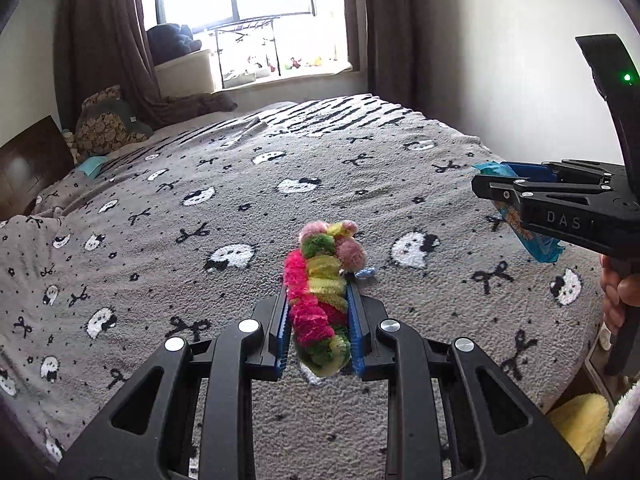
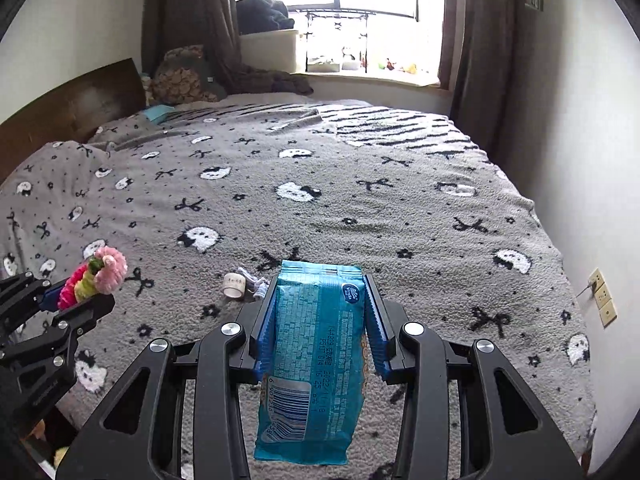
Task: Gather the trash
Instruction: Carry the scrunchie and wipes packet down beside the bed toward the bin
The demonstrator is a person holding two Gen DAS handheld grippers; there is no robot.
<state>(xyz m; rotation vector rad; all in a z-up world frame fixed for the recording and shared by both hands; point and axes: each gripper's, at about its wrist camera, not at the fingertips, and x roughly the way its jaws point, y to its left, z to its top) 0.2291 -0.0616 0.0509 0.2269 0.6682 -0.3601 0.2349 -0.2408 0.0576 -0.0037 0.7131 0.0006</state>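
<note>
Both tools tilt downward over the blanket (image 2: 360, 208) — left gripper (image 1: 318, 300) clamps one pom-pom garland (image 1: 320, 300), right gripper (image 2: 320, 308) grips one blue wrapper (image 2: 316, 360); one tape roll (image 2: 235, 286) lies centre-left.

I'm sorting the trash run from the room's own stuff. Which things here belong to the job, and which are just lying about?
Job:
- blue wrapper, clamped in right gripper
- pom-pom bundle, clamped in left gripper
- small tape roll on blanket, likely next

Lying about:
- patterned blanket
- pillow
- curtains
</note>
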